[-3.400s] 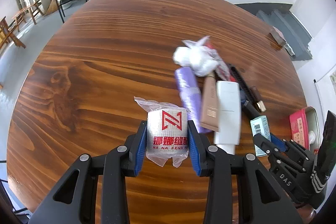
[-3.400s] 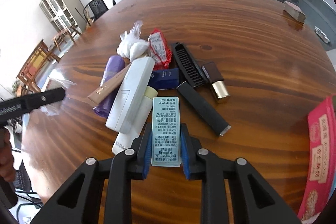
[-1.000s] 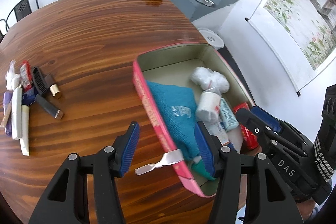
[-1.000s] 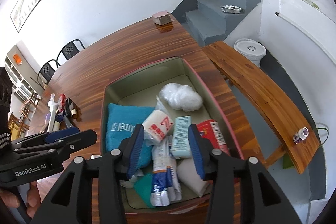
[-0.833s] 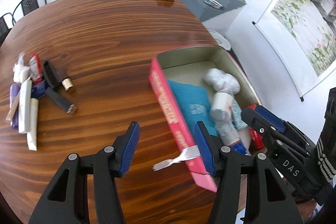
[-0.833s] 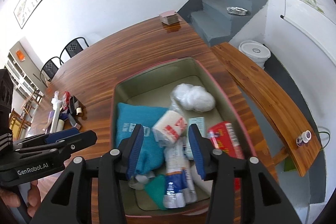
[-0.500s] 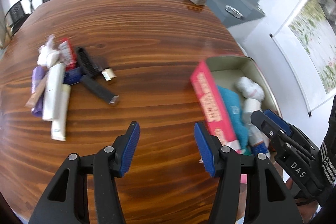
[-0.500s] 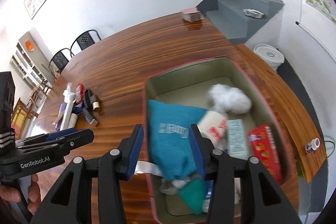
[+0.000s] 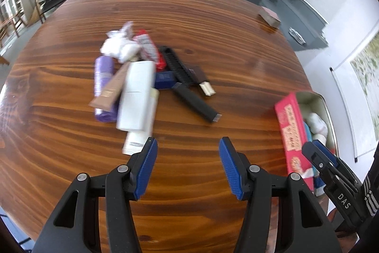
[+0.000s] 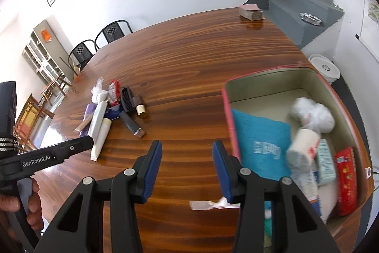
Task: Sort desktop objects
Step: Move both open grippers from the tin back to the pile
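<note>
Grained wooden table (image 9: 213, 23), rectangular pink tin (image 10: 227, 108), both grippers' ribbed jaws open, empty

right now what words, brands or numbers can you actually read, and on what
"GenRobot.AI": side of the black left gripper, seen from the right wrist.
"DAS": body of the black right gripper, seen from the left wrist.
Print on the pink metal tin, teal cloth pouch and white bandage roll: too blurred to read.

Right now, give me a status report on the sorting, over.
Left gripper open, empty. Right gripper open, empty. Unsorted pile on table; pink tin part filled. Nothing between grippers and pile.
</note>
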`<state>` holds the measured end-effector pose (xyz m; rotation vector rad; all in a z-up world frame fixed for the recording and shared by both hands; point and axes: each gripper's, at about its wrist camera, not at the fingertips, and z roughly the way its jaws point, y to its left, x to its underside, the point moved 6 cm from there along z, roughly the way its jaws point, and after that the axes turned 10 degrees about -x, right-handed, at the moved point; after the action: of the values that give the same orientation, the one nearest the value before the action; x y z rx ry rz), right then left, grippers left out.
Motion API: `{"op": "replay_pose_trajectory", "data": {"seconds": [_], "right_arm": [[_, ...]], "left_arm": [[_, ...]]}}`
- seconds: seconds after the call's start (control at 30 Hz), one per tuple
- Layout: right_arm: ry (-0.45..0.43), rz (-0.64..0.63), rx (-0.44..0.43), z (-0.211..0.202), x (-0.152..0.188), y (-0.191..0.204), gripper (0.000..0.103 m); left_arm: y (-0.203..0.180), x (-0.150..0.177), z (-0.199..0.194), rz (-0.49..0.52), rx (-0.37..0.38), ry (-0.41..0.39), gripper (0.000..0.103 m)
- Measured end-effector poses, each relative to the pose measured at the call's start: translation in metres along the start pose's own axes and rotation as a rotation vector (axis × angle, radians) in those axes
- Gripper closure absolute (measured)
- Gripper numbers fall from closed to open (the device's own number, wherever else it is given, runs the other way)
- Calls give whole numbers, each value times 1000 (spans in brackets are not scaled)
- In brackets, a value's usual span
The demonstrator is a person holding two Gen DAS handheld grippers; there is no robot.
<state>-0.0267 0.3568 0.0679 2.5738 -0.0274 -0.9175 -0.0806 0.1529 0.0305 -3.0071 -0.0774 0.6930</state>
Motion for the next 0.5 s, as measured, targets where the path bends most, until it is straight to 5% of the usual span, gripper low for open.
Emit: {"op": "replay_pose_trajectory", "data": {"seconds": [0.5], "right_arm": [[39,17,16,30,9,37,54]], "left_arm": [[105,-42,32,-134,-85,7,45]]}}
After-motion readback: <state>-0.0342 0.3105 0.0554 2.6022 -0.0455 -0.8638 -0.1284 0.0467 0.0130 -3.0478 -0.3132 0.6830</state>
